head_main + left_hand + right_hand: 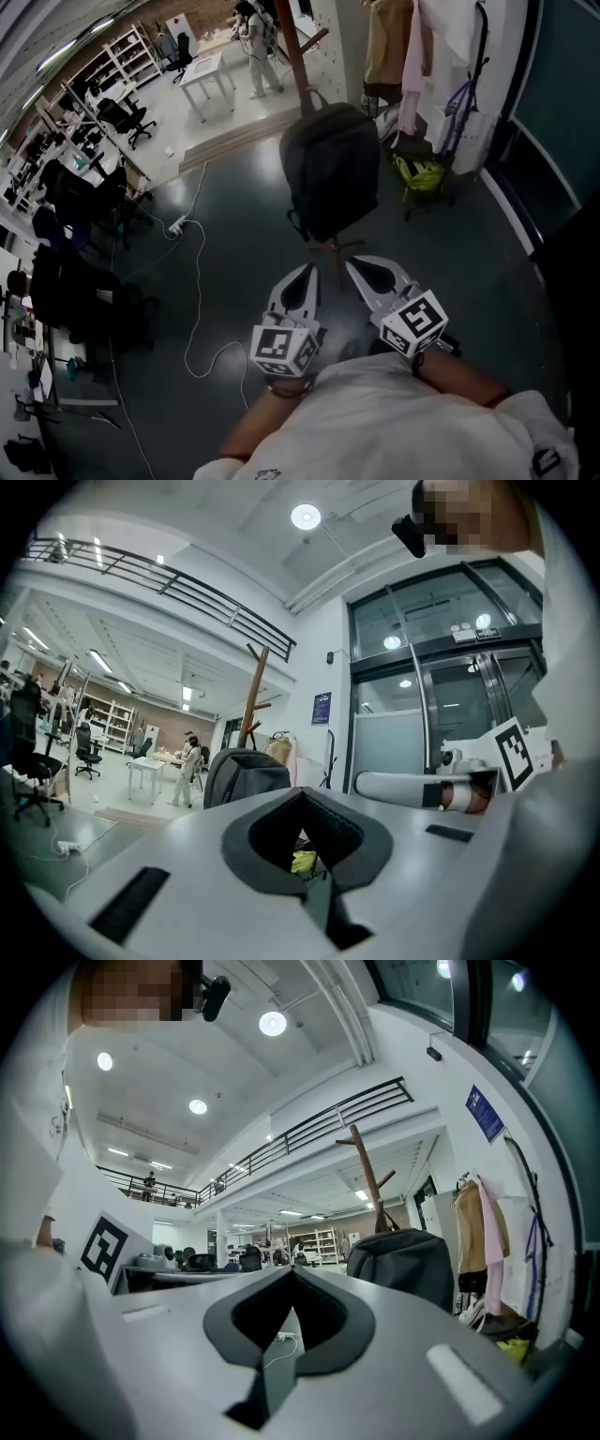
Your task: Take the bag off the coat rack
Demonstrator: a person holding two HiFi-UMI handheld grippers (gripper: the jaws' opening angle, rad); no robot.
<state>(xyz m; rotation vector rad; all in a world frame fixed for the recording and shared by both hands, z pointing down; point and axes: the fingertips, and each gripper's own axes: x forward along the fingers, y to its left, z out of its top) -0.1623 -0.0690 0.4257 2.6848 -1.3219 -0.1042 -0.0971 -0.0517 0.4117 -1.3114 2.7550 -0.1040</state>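
Bag (330, 169) untouched, hanging on the coat rack (298, 56) at twelve o'clock.
My left tool (307, 270) and right tool (355, 263) are each pressed together, empty, short of it; reaching and lifting remain.

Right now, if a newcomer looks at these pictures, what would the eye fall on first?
A dark backpack hangs from a wooden coat rack in the upper middle of the head view. Just below it, the left gripper and the right gripper point toward it, both shut and holding nothing. Hanging clothes fill the upper right.
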